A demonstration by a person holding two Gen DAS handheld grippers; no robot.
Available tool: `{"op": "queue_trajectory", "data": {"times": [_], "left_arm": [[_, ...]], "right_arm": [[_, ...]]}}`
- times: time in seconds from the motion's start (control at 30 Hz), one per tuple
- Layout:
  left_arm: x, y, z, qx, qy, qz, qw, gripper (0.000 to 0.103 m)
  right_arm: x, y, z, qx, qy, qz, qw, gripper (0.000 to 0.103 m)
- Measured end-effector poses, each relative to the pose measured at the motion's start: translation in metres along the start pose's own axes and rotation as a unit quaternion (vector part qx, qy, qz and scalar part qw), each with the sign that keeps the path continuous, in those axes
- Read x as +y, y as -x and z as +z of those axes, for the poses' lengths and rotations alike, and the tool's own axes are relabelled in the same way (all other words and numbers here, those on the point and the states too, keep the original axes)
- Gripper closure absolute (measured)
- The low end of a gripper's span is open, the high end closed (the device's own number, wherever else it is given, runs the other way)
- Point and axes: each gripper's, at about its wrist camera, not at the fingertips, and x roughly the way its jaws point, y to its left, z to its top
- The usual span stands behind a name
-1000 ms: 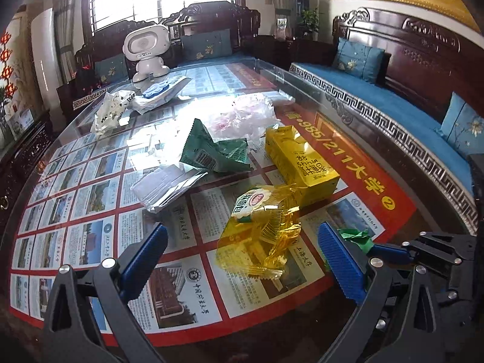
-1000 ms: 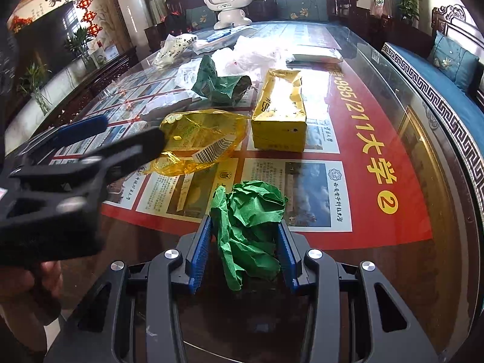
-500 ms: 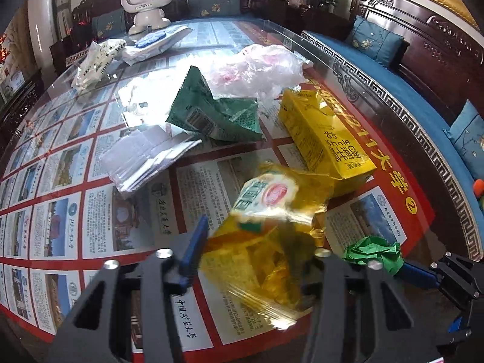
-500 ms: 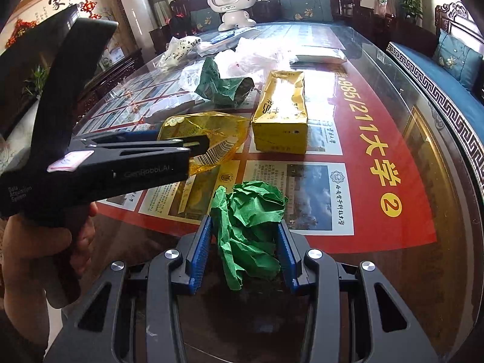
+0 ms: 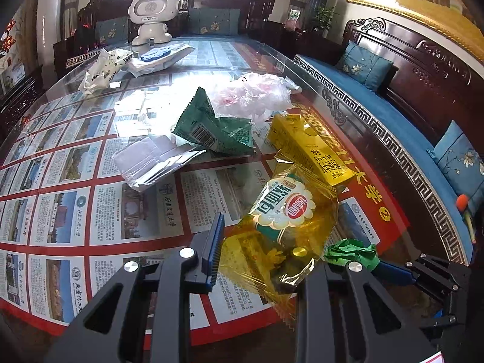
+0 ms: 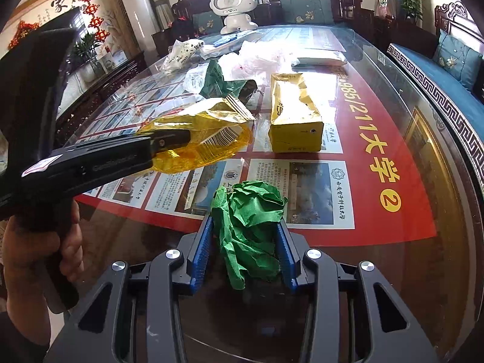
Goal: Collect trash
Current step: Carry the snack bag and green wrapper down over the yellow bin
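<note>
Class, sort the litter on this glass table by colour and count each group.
Yellow: 2, clear yellow plastic wrapper, yellow carton
Green: 2, crumpled green paper, green foil packet
White or clear: 4
Total: 8

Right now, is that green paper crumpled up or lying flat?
Crumpled. The green paper is a creased wad bunched between the right tool's blue pads, which press on it from both sides.

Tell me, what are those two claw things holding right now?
Left gripper has just closed on yellow wrapper. Right gripper shut on green paper wad. More trash ahead: yellow box, green packet. Nothing in the way.
</note>
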Motion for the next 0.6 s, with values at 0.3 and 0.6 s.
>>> {"op": "queue_trajectory", "data": {"times": [0.3,0.6], "left_arm": [[0.006,0.061,-0.030,-0.039,-0.012,0.004,0.9992,0.076],[0.004,0.134,-0.093,-0.059,-0.021,-0.018,0.9979,0.076]], "right_arm": [[0.018,0.048,-0.012,-0.043,0.027,-0.017,0.999,0.063],[0.042,0.116,-0.057,-0.095,0.037,0.019,0.995,0.063]]}}
